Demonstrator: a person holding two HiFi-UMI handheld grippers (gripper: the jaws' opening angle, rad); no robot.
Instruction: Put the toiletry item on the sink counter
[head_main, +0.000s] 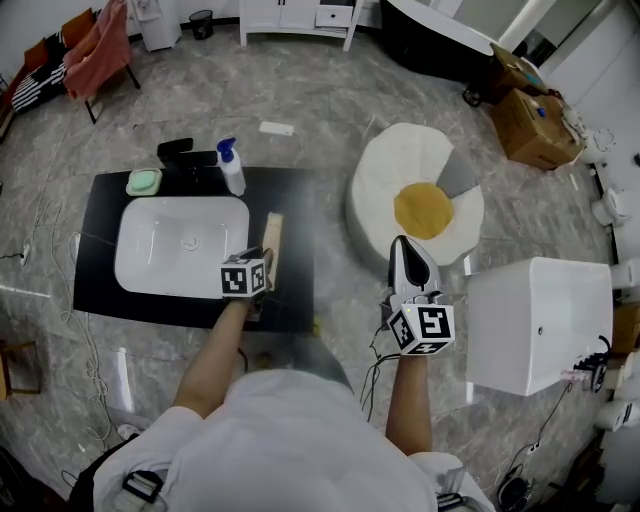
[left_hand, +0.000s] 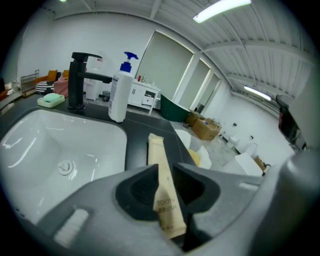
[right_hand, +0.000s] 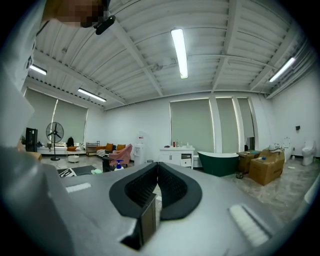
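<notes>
My left gripper is shut on a tan paper toothbrush packet. The packet sticks out forward from between the jaws, low over the black sink counter, just right of the white basin. I cannot tell whether its far end touches the counter. My right gripper is held off to the right of the counter, over the floor. Its jaws are shut with nothing between them.
A black faucet, a white spray bottle with a blue head and a green soap dish stand along the counter's back edge. An egg-shaped floor cushion and a white box lie to the right.
</notes>
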